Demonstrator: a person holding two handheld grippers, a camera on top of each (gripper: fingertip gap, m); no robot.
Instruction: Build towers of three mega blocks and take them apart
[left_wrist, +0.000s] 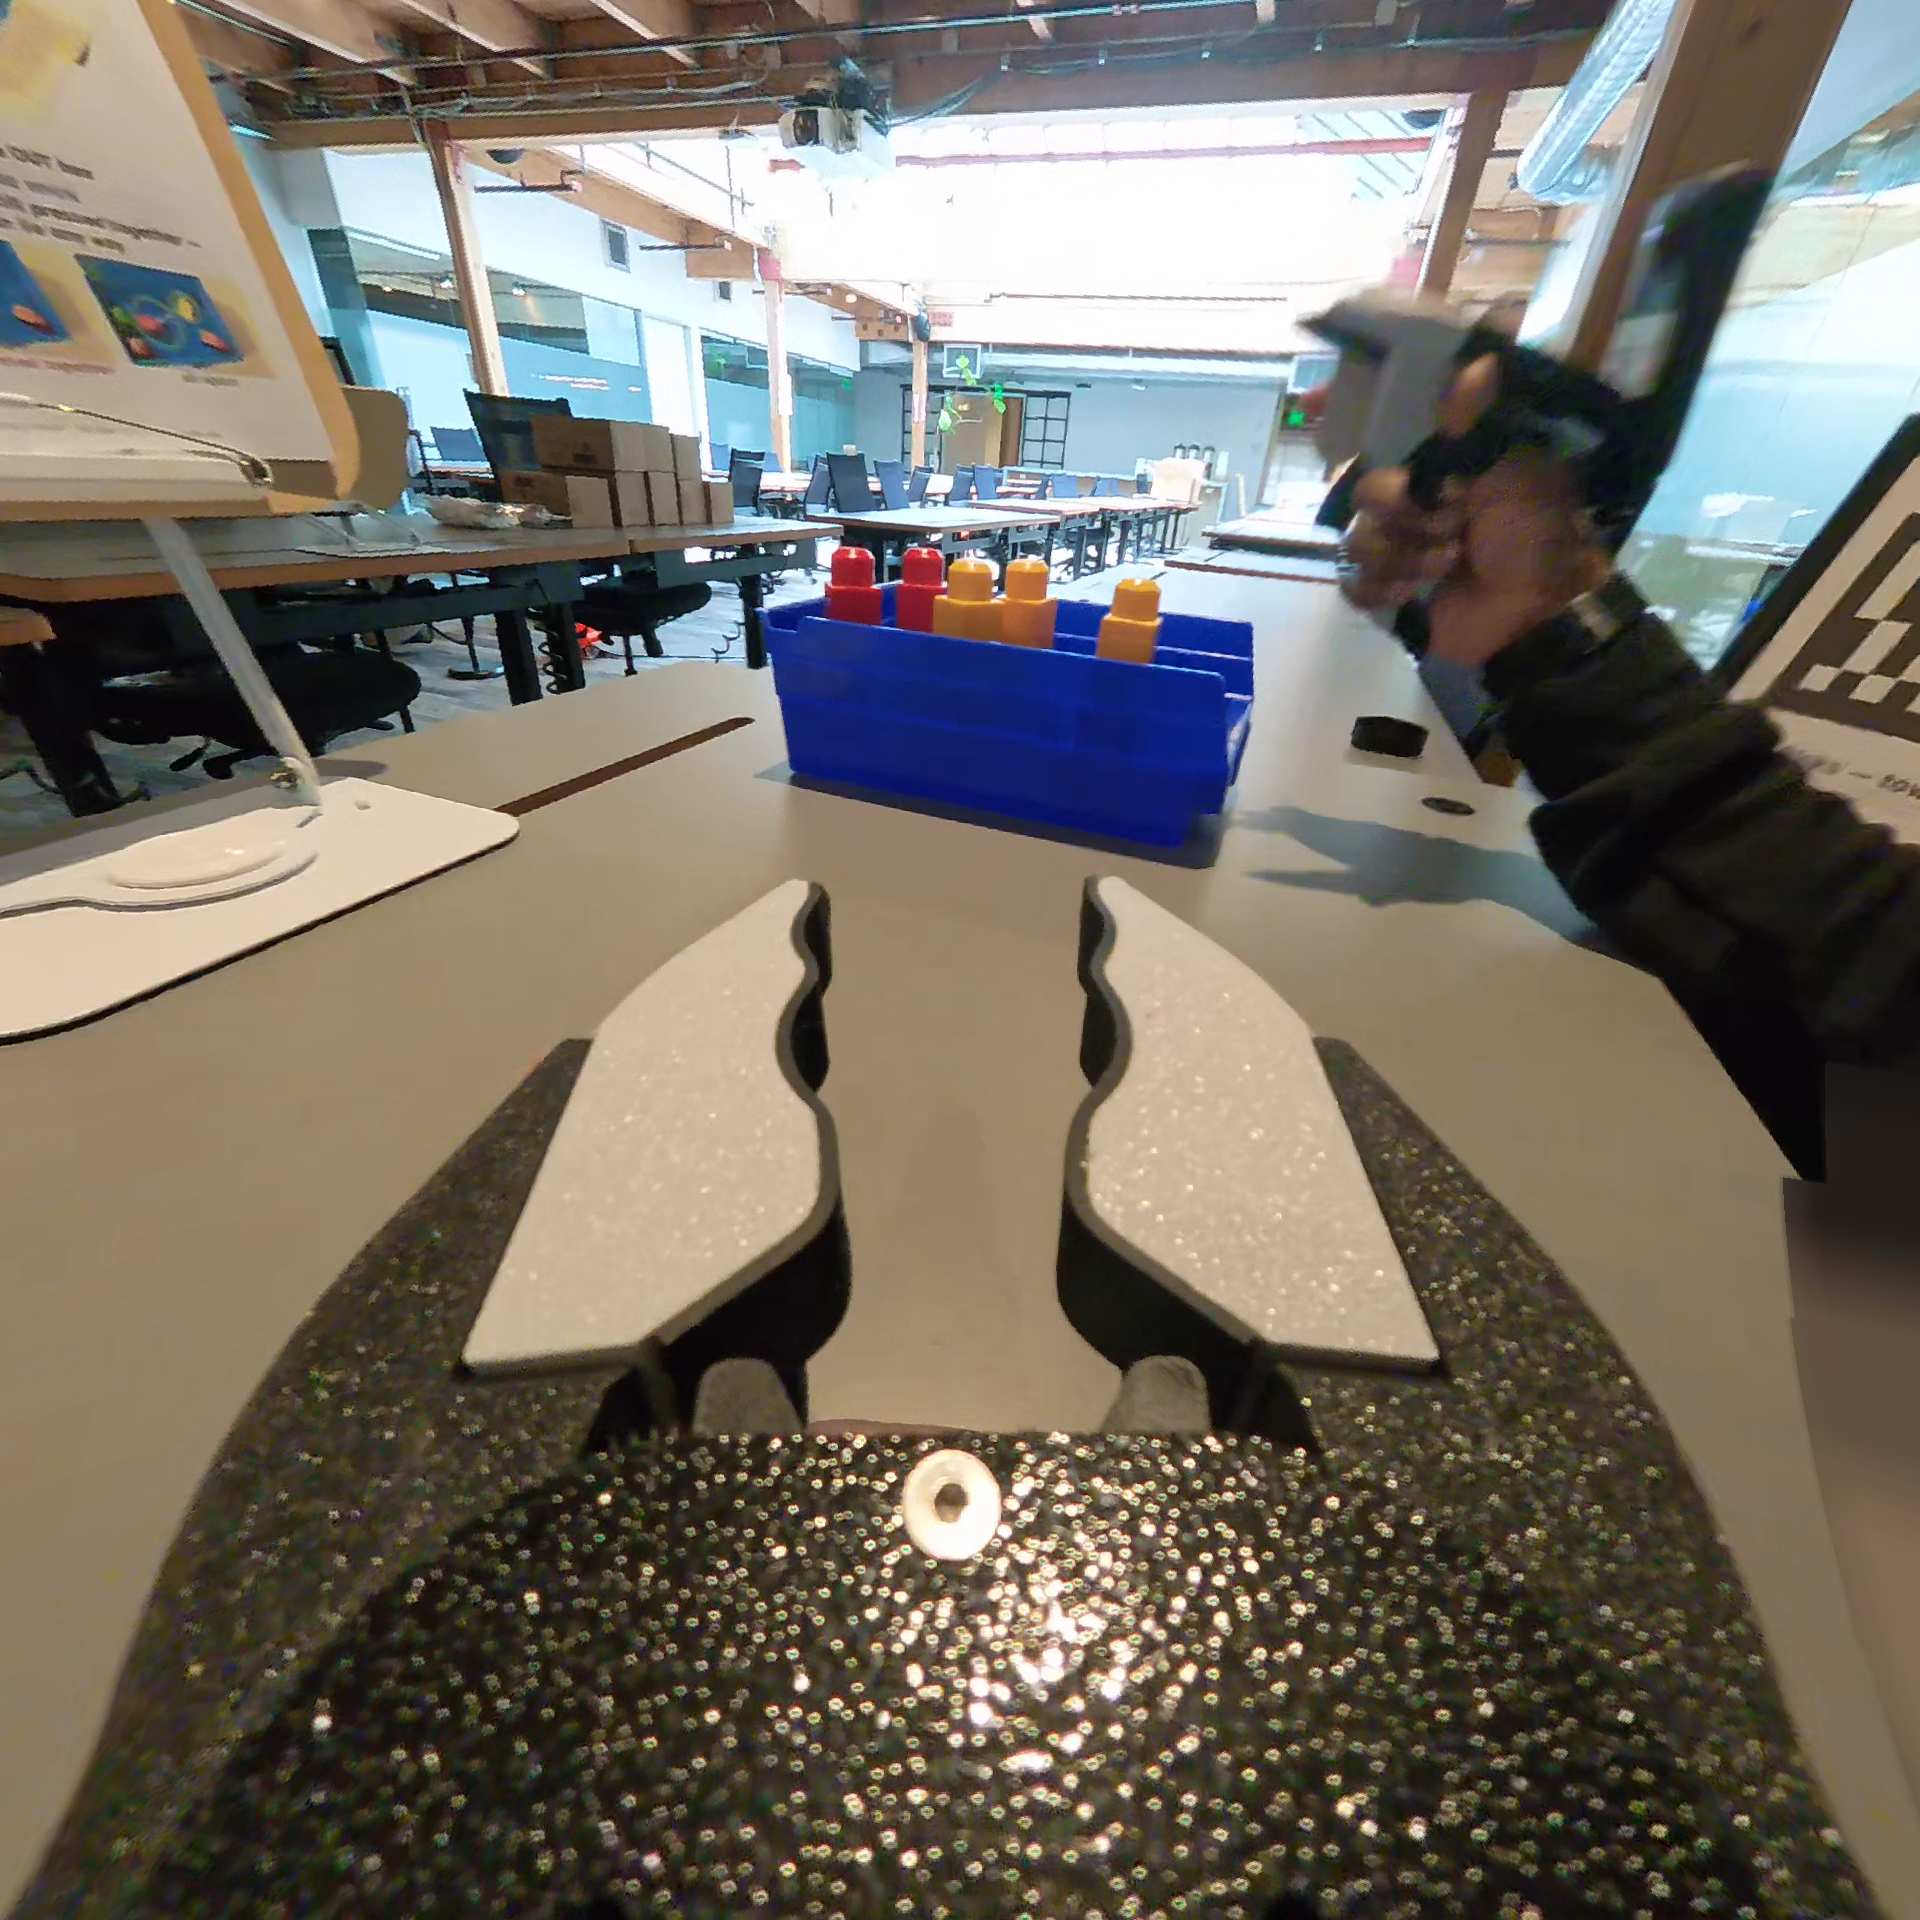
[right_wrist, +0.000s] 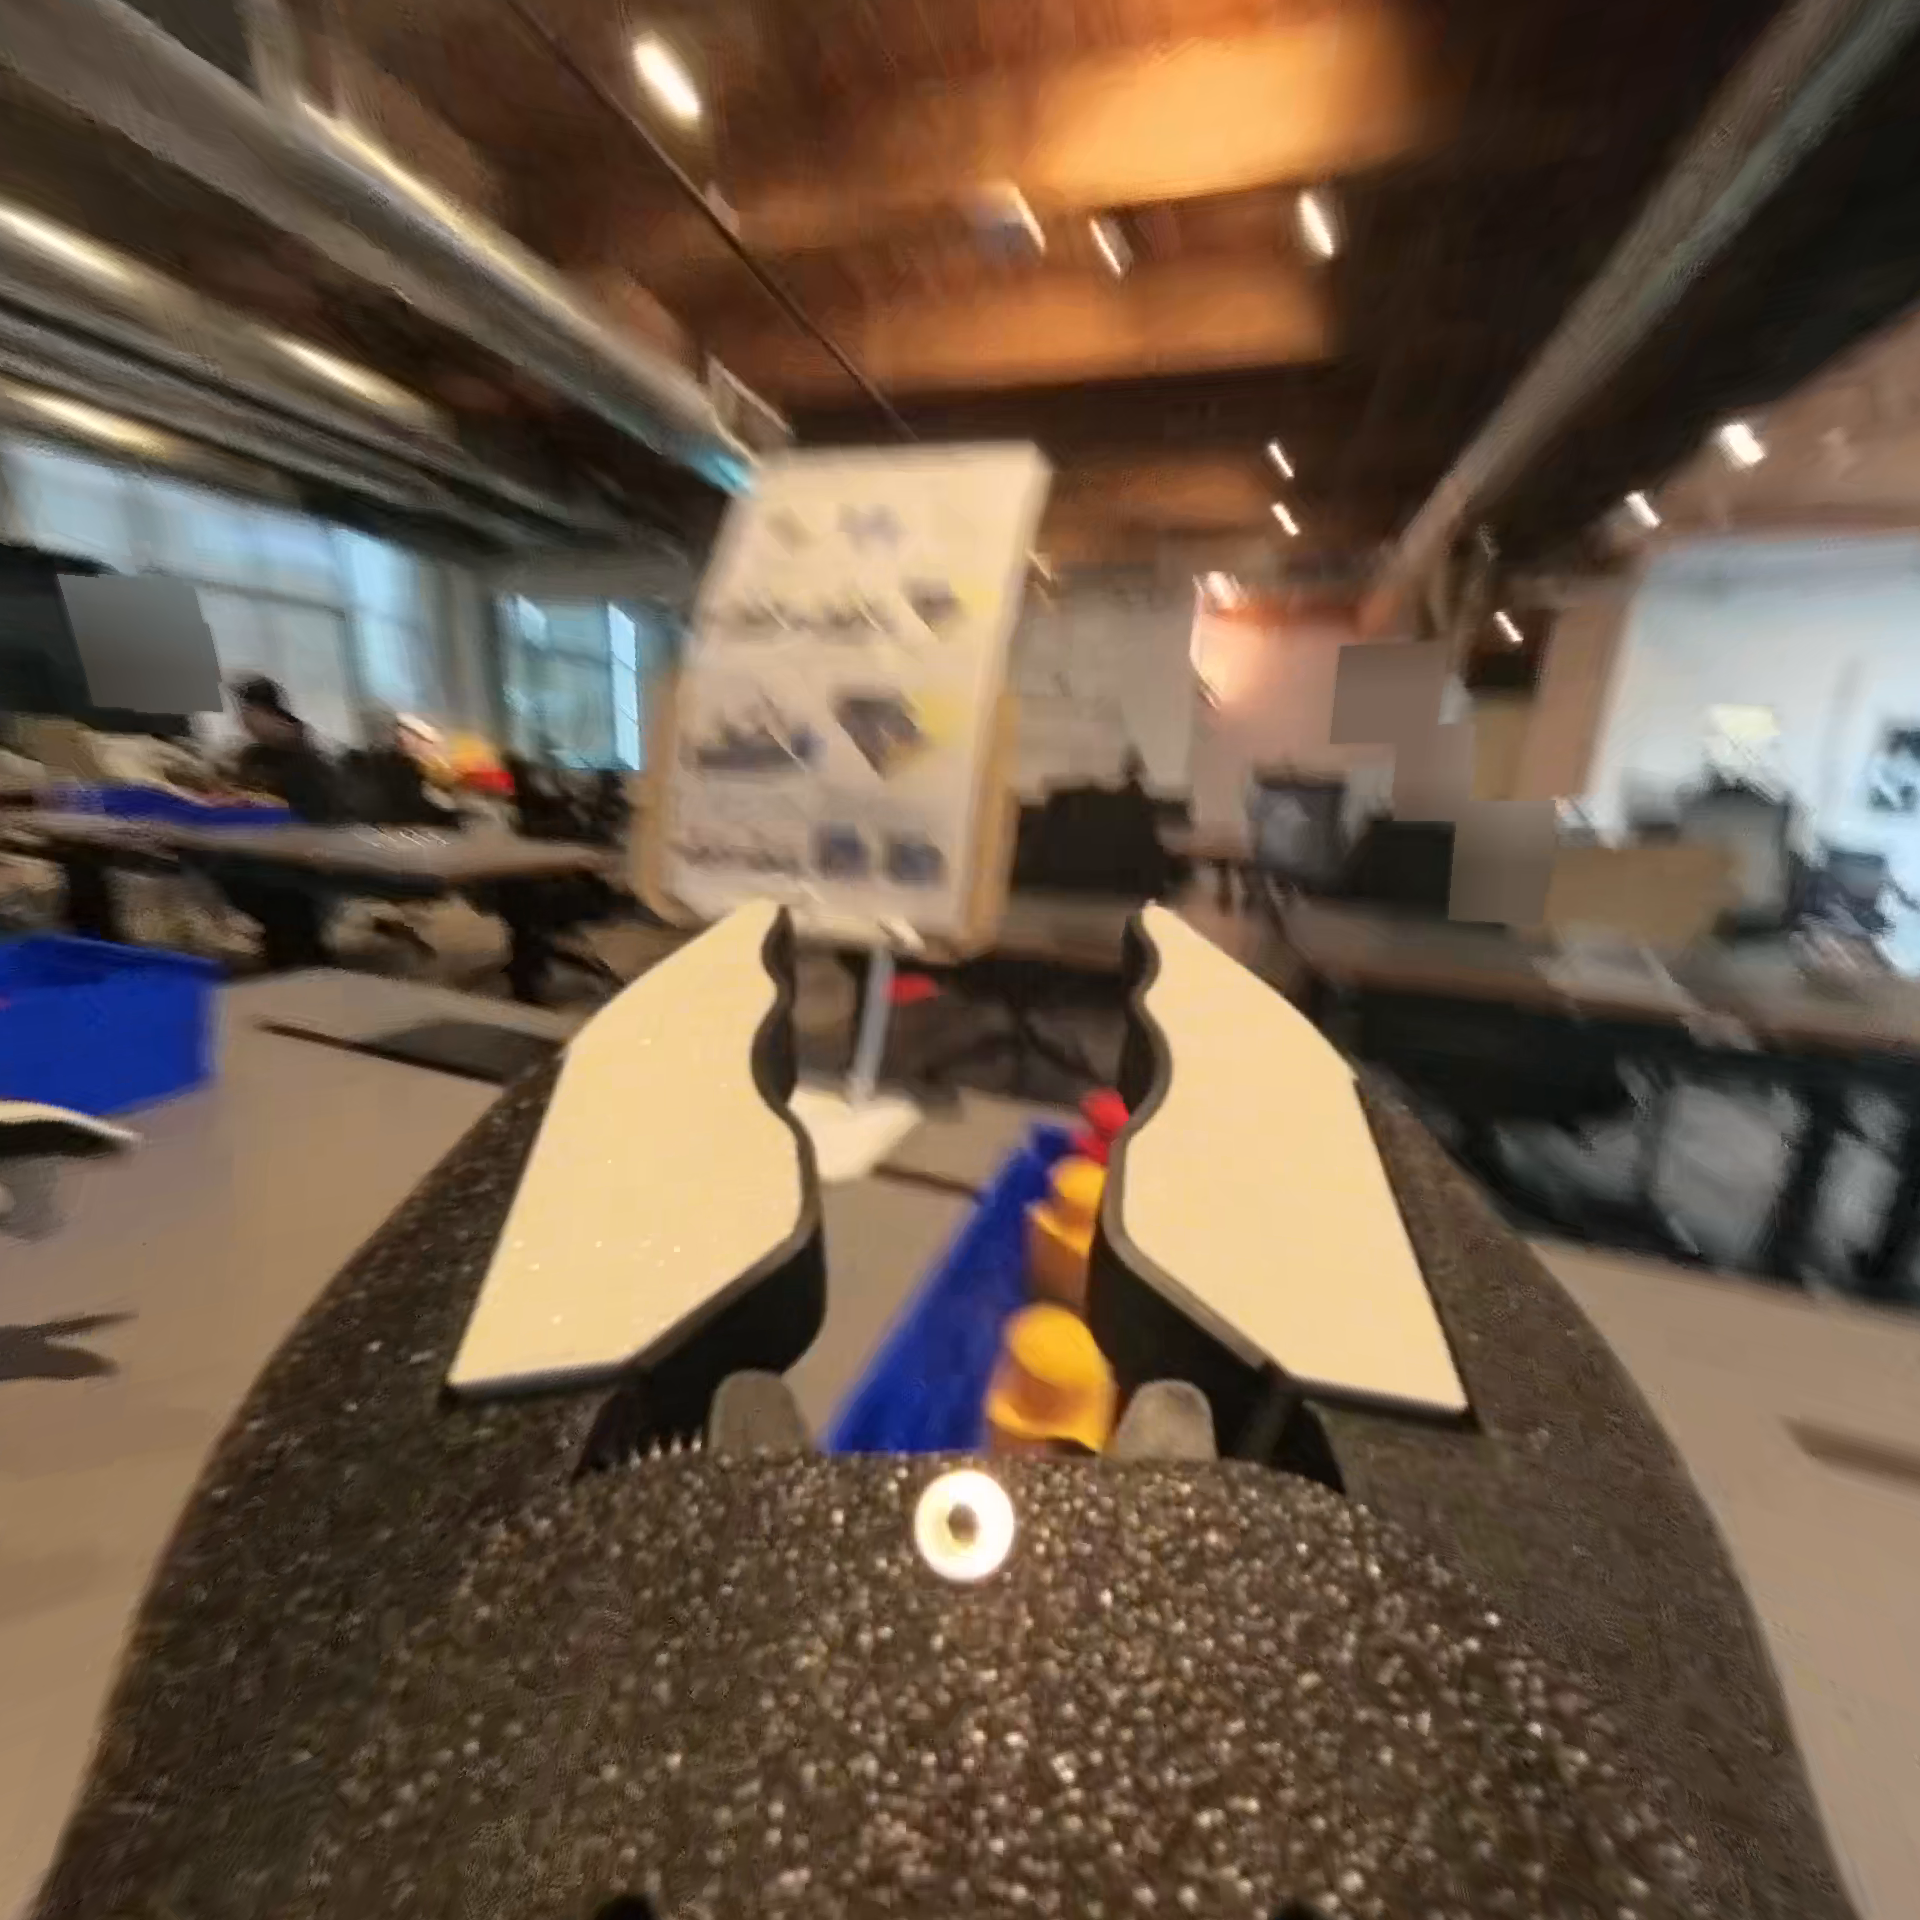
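Left wrist view: my left gripper (left_wrist: 956, 914) spread, empty, low over table (left_wrist: 582, 1039). Right gripper (right_wrist: 956, 935) spread, empty above blue bin (left_wrist: 997, 717). Blocks (left_wrist: 992, 603) unstacked; every tower left.

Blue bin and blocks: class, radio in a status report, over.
Left gripper open, empty, low over table. Right gripper open, empty. Red and yellow blocks in blue bin. Path clear.

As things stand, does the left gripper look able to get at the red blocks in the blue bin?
Probably yes. The left gripper is open and empty, low over the grey table, with bare surface between it and the blue bin. The red blocks stand above the bin's near wall, so they look reachable from above.
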